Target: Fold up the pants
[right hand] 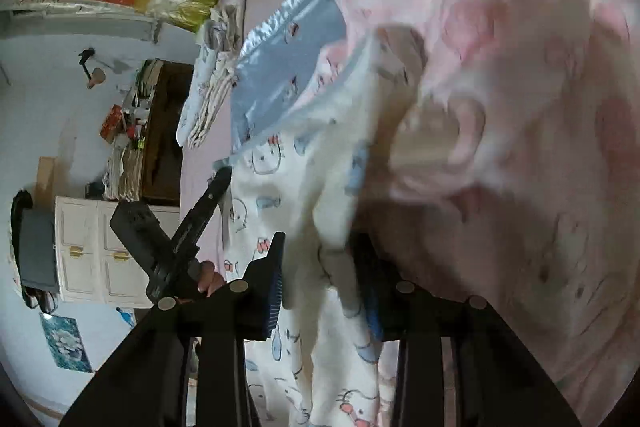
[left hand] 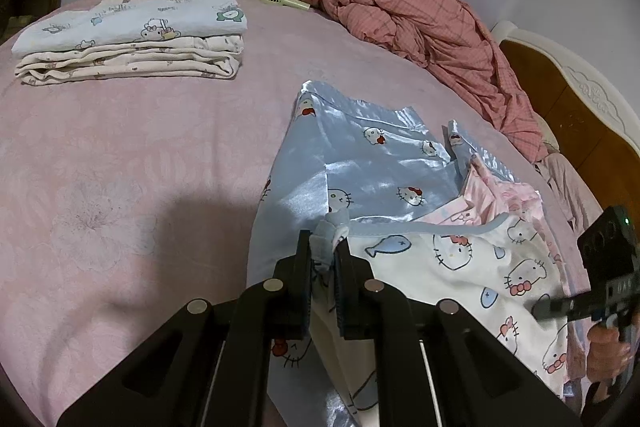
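Left wrist view shows you the pink bed [left hand: 120, 155] spread wide, with the white cat-print pants [left hand: 460, 279] lying on top of a blue satin garment [left hand: 360, 163] at the bed's near right side. Beyond that blue garment sits a rumpled pink plaid blanket [left hand: 420, 23], and across the bed from it a folded clothes stack [left hand: 128, 39]. Your left claw [left hand: 323, 259] is pinched narrow on the pants' blue-trimmed edge. Your right claw [right hand: 320, 283] grips a bunch of the same white pants [right hand: 328, 163].
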{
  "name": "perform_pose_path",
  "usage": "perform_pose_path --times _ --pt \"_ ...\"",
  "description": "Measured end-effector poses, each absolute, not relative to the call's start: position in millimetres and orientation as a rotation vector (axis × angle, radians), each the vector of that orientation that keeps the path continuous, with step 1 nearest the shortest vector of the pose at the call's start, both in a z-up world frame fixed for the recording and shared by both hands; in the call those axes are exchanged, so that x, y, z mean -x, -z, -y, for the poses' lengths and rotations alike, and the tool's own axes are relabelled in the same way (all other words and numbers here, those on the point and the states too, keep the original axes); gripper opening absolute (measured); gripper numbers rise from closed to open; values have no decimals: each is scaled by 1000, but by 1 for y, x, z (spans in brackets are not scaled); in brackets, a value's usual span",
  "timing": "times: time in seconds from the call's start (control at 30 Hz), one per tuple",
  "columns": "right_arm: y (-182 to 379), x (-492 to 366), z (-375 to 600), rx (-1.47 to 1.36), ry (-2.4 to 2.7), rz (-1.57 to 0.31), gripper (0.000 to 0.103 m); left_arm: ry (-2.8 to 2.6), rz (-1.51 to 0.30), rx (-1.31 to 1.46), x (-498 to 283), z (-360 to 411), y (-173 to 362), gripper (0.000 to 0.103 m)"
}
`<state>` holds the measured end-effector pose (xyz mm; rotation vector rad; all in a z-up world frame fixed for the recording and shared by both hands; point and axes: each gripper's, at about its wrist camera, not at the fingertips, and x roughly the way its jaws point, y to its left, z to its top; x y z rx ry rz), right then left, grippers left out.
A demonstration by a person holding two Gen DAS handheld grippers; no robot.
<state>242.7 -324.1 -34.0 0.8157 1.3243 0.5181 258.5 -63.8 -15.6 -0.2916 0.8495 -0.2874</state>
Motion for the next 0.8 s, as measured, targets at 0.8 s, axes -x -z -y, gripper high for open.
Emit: perform_pose_path --times 0.8 --pt "-22 -238 278 -581 -477 -1168 36 285 -858 290 -260 63 16 9"
